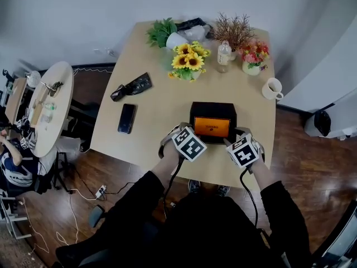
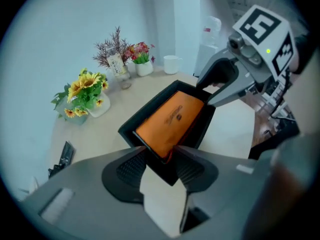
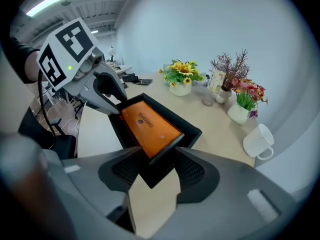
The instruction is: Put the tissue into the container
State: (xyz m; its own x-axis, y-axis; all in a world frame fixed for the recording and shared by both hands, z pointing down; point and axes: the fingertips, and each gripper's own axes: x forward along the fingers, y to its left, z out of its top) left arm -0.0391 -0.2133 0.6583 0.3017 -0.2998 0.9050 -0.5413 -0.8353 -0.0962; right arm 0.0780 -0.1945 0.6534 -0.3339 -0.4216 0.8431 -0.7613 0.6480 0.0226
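"So, tissue pack (image 1: 212, 127) in?"
"Yes, flat inside box (image 1: 212, 108) on table (image 1: 162, 102). L gripper (image 2: 160, 156) & R gripper (image 3: 152, 159): jaws apart, box corners between, unpinched. Rec: lift both straight up, don't drag box."

the container (image 1: 212, 106) is a black, open-topped rectangular box, standing flat on the bench (image 1: 162, 105) near its front edge; the tissue pack (image 1: 212, 127), orange with dark print on top, lies print-up inside it, filling most of the box, long side along the box's
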